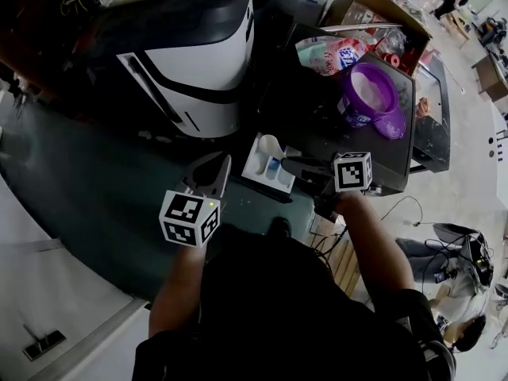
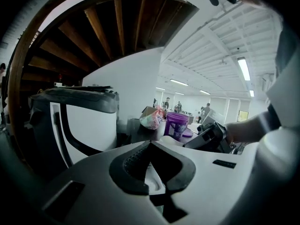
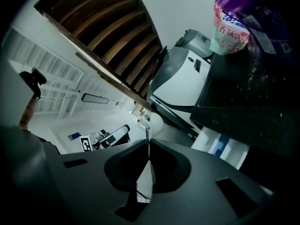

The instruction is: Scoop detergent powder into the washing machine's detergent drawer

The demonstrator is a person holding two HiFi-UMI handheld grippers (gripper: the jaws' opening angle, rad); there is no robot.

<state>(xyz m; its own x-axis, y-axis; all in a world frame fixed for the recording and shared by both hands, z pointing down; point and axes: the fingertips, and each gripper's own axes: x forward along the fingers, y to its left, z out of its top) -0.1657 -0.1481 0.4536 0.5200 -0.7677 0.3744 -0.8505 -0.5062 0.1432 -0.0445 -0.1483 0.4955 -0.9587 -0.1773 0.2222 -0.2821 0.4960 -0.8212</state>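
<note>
The white detergent drawer (image 1: pixel 262 167), with a blue compartment, stands pulled out beside the washing machine (image 1: pixel 186 62); it also shows in the right gripper view as the drawer (image 3: pixel 220 148). My right gripper (image 1: pixel 289 164) is shut on the thin handle of a white scoop (image 1: pixel 270 144), whose bowl hangs over the drawer's far end. Between the right gripper's (image 3: pixel 148 143) jaws the scoop (image 3: pixel 153 124) points away. I cannot tell if it holds powder. My left gripper (image 1: pixel 214 175) is shut and empty, just left of the drawer. The purple powder tub (image 1: pixel 369 94) stands open on the dark table.
The tub's purple lid (image 1: pixel 391 125) lies by the tub on the dark table (image 1: pixel 317 125). A pink bag (image 1: pixel 329 54) and a cardboard box (image 1: pixel 373 10) sit behind. Cables lie on the floor at right. People stand far off in the hall.
</note>
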